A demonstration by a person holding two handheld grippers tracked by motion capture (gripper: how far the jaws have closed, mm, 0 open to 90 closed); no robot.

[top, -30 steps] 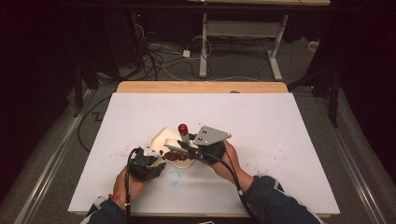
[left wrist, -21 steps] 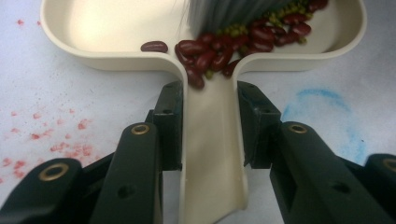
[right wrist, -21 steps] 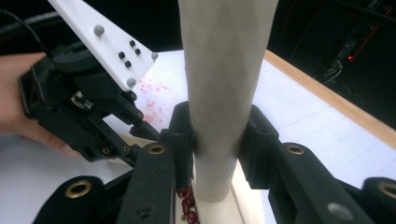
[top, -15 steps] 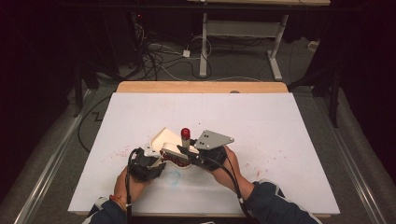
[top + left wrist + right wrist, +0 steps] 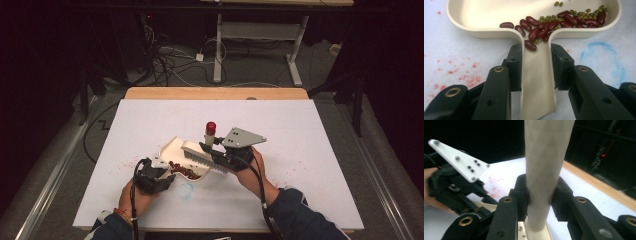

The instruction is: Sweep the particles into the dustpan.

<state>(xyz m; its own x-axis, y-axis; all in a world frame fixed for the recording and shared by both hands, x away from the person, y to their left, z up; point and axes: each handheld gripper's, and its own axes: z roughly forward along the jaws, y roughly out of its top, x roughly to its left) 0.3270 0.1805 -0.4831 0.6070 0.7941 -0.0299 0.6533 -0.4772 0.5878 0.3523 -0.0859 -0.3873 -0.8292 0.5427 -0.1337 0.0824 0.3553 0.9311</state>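
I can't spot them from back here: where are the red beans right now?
In the high view the red beans lie in the cream dustpan, near the table's front left, beside the brush.

brush handle between clamped fingers

In the right gripper view the brush handle is cut off at the top edge, bristles hidden. In the left gripper view the dustpan runs past the top edge. In the high view, the beans blur into one dark patch.
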